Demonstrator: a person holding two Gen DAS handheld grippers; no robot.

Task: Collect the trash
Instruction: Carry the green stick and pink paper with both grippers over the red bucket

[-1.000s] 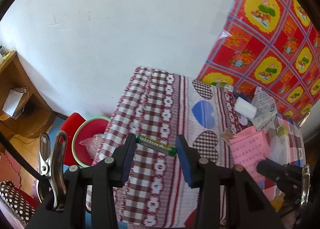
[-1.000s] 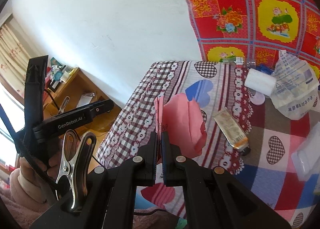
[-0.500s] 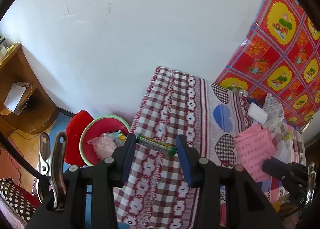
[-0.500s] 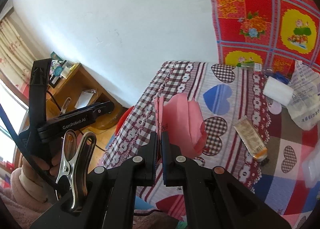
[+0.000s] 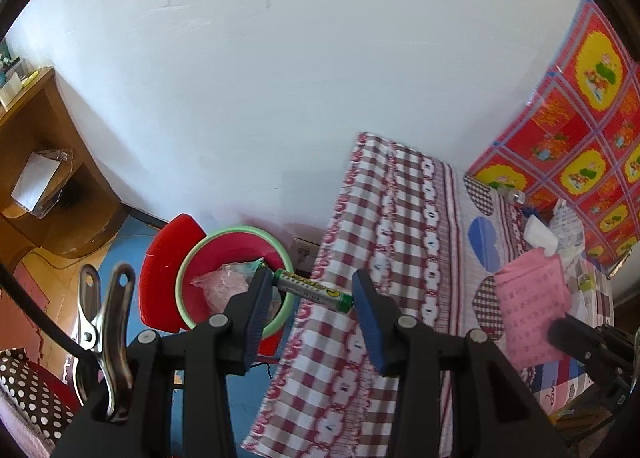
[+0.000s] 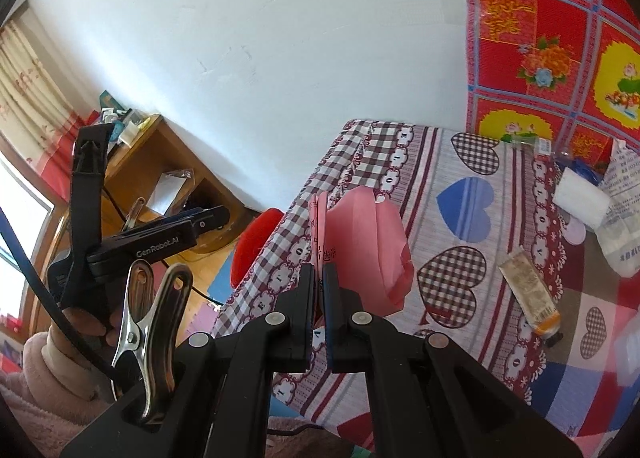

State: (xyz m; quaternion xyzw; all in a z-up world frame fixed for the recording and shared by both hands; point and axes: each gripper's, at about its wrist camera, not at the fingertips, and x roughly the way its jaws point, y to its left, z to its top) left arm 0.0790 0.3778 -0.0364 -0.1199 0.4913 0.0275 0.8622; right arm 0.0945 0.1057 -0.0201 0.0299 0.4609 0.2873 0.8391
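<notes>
A plain white wall [image 5: 320,70] backs a table draped in a maroon-and-white checked cloth with heart patches [image 5: 404,218], and a red-and-yellow floral oilcloth [image 5: 580,146] hangs at the far right. On the blue floor beside the table's draped edge sits a green-rimmed red plastic basin [image 5: 192,290] with a crumpled pinkish plastic wrapper [image 5: 220,286] already in it; a red stool seat [image 5: 160,258] shows just behind it. The left gripper [image 5: 310,294] hangs over that spot with its blue pads partly apart, pinching a green-and-silver cylindrical battery [image 5: 312,290] end to end — the battery lies across the gap, one end over the basin rim and the other over the cloth's edge. The right gripper [image 6: 320,282] has its jaws pressed together on folded pink paper sheets [image 6: 360,242], which stand up from the pads above the table's near corner. Further along the tabletop lie a flattened cream tube with an orange end [image 6: 528,290], a white tissue roll [image 6: 580,198] and a printed white plastic bag [image 6: 624,210] — all well apart from the pink sheets. A wooden shelf unit [image 6: 160,178] stands against the wall at left.
</notes>
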